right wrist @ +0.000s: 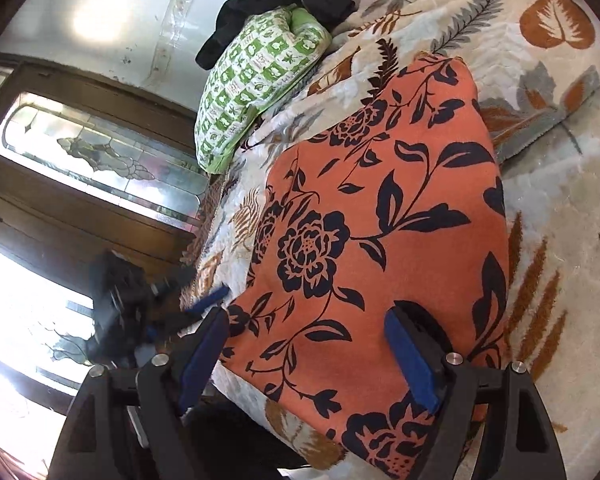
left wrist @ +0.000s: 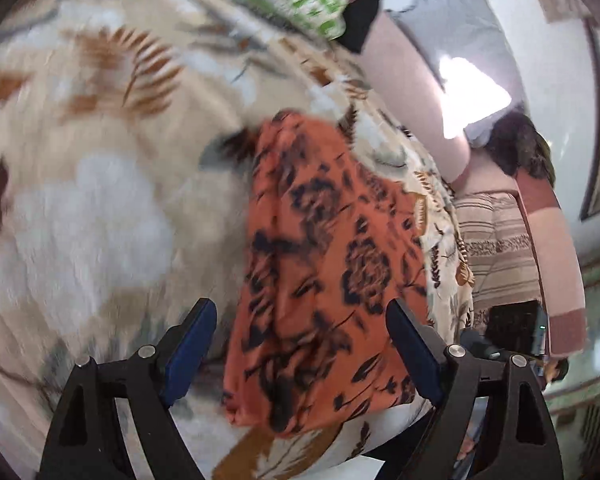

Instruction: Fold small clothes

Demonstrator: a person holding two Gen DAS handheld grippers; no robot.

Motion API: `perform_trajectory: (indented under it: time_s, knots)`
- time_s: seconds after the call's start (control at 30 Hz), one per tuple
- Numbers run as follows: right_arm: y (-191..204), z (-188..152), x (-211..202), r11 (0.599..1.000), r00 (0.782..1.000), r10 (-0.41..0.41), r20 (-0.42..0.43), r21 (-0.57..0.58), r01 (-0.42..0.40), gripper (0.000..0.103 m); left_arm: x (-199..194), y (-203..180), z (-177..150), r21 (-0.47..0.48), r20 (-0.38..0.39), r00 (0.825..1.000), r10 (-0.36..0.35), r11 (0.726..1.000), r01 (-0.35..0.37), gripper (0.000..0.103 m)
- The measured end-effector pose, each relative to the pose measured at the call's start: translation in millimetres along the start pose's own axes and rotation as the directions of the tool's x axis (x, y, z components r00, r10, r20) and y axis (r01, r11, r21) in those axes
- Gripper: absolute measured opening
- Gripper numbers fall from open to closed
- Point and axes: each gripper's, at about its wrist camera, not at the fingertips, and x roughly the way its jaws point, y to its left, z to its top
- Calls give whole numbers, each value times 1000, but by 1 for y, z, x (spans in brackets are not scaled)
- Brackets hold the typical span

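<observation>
Spread on a bed under a cream leaf-print blanket: an orange garment with a dark floral print, folded to a long panel. In the right wrist view, long axis running from the near edge of the bed away toward the far right, far end squared off and lying flat, near end hanging slightly past the blanket's edge. In the left wrist view, heavily blurred, same orange garment seen as a narrower strip stretching from near to far, bunched and creased at the near end.

Right gripper poised just above the near end of the cloth, blue-padded fingers spread wide apart, nothing clamped between them; contact with the fabric impossible to confirm. Left gripper likewise wide open, fingers straddling the near end of the strip, holding nothing, touch not clear through the blur.

Farther back on the bed, a green-and-white checked pillow with black clothing draped over its far end. Left gripper's dark body visible at the left of the right wrist view, beside the bed edge.
</observation>
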Motion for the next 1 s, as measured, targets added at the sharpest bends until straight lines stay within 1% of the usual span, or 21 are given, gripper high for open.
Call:
perform_trajectory:
  time_s: [0.03, 0.07, 0.1, 0.2, 0.23, 0.3, 0.33, 0.4, 0.43, 0.5, 0.6, 0.67, 0.73, 0.8, 0.83, 0.87, 0.93, 1.0]
  knots:
    - [1, -1, -3, 1000, 1000, 12, 4, 10, -12, 83, 8, 5, -5, -12, -25, 1000, 16, 1000, -16, 86]
    - [2, -2, -4, 1000, 1000, 23, 8, 17, -23, 83, 17, 11, -10, -19, -48, 997, 55, 998, -55, 78]
    - [2, -4, -5, 999, 1000, 28, 5, 22, -28, 83, 18, 15, -13, -17, -38, 996, 82, 996, -83, 68]
    - [-1, -8, -7, 999, 1000, 10, -4, 33, -10, 83, 7, 9, -13, -32, -31, 998, 58, 998, -59, 58]
    - [0, -9, -9, 999, 1000, 13, -2, 37, -12, 83, 4, 4, -15, -16, -25, 997, 73, 997, -73, 58]
    - [2, -11, -12, 999, 1000, 14, 1, 39, -14, 83, -8, -12, -19, 35, 36, 992, 119, 992, -120, 58]
    - [5, -12, -14, 999, 1000, 15, -1, 34, -15, 83, -12, -19, -21, 56, 56, 990, 127, 990, -130, 58]
    - [6, -15, -12, 1000, 1000, 2, -15, 24, -1, 83, -18, -27, -26, 85, 79, 987, 143, 985, -150, 58]
    - [4, -16, -10, 1000, 1000, -9, -21, 20, 9, 83, -18, -32, -28, 101, 91, 982, 164, 980, -173, 58]
    - [-3, -19, -4, 1000, 999, -15, -32, 23, 16, 83, -20, -38, -30, 126, 111, 971, 211, 966, -224, 58]
    - [-10, -22, -2, 998, 999, -3, -32, 60, 5, 83, -31, -43, -32, 142, 154, 958, 241, 954, -262, 58]
    - [-2, -21, -6, 998, 999, -12, -34, 57, 14, 83, -41, -48, -32, 157, 197, 943, 269, 941, -301, 58]
    - [8, -20, -11, 1000, 1000, -3, -21, 23, 3, 83, -46, -54, -32, 174, 229, 928, 295, 925, -338, 61]
    - [11, -20, -13, 1000, 1000, -2, -12, 6, 2, 83, -49, -59, -31, 189, 251, 916, 314, 912, -365, 63]
    - [6, -20, -10, 1000, 1000, -23, -19, 17, 23, 83, -48, -61, -31, 193, 258, 911, 321, 907, -374, 63]
    - [-1, -20, -7, 999, 999, -38, -30, 37, 39, 83, -48, -62, -31, 196, 260, 910, 324, 905, -378, 63]
    - [-11, -22, -4, 996, 999, -13, -41, 84, 17, 83, -48, -63, -31, 198, 260, 908, 327, 903, -382, 63]
    - [-4, -22, -10, 998, 1000, -7, -29, 64, 9, 83, -46, -62, -30, 199, 261, 905, 335, 899, -390, 63]
